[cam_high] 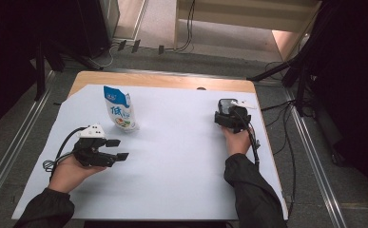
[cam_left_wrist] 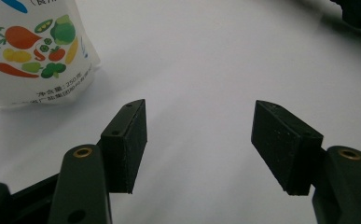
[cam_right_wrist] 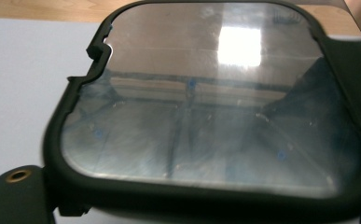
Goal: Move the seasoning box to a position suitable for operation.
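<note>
Pouch and dark-rimmed tray on white sheet [cam_high: 172, 190].
Tray [cam_high: 227, 106] sat near right edge, right gripper [cam_high: 230, 118] over it, jaw state unclear. Pouch [cam_high: 120, 109] stood toward far-left corner; left gripper [cam_high: 117, 149] spread, empty, near it. Best squared up to the pouch before closing.

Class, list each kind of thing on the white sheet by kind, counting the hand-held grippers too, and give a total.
Standing printed pouch: 1
Black tray with clear glossy lid: 1
Hand-held grippers, left gripper and right gripper: 2
Total: 4
</note>
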